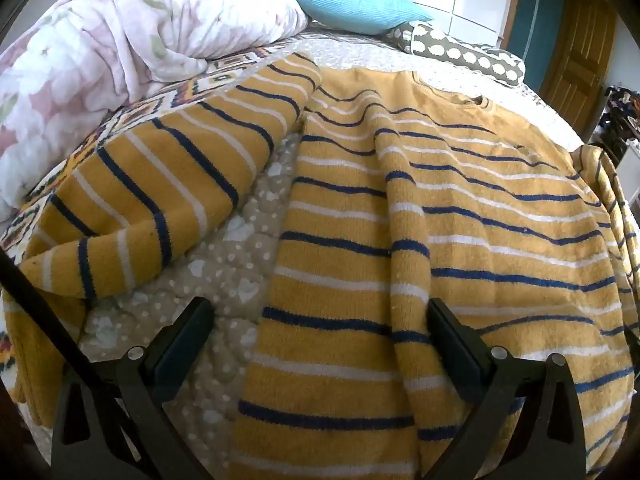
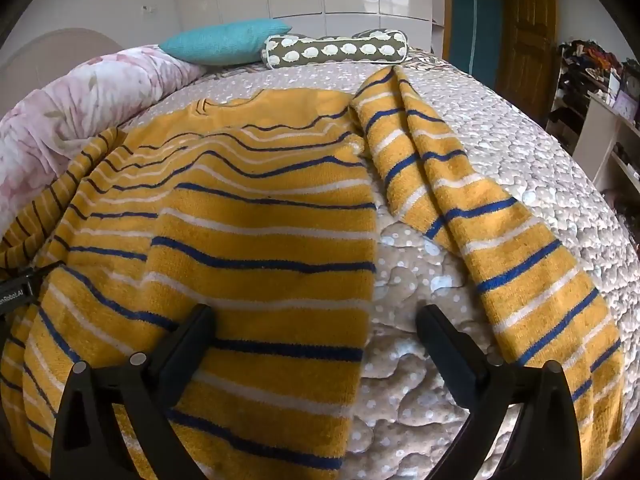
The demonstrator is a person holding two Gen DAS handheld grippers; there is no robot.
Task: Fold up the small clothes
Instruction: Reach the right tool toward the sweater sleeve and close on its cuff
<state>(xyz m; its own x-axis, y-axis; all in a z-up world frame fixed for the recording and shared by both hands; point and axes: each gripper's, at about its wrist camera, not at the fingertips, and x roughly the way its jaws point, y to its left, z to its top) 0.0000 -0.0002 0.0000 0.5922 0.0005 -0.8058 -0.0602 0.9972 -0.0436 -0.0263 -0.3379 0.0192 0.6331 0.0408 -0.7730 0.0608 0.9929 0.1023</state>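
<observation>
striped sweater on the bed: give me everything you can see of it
The sweater is mustard yellow with thin navy and white stripes, in a fuzzy knit. It lies spread flat but rumpled on the dotted quilt, neckline toward the pillows. Both sleeves are splayed outward; the left-view one runs onto a patterned blanket. Both open grippers hover above its lower edges, not gripping.

Bed [image 2: 520, 152]: quilted beige cover, white dots. Lying on it: mustard sweater [image 2: 260, 208] with navy and white stripes, spread flat, sleeves out to either side; floral duvet [image 1: 100, 60] bunched at one edge; teal pillow [image 2: 224, 42] and dotted bolster [image 2: 336, 50] side by side at far end.
</observation>
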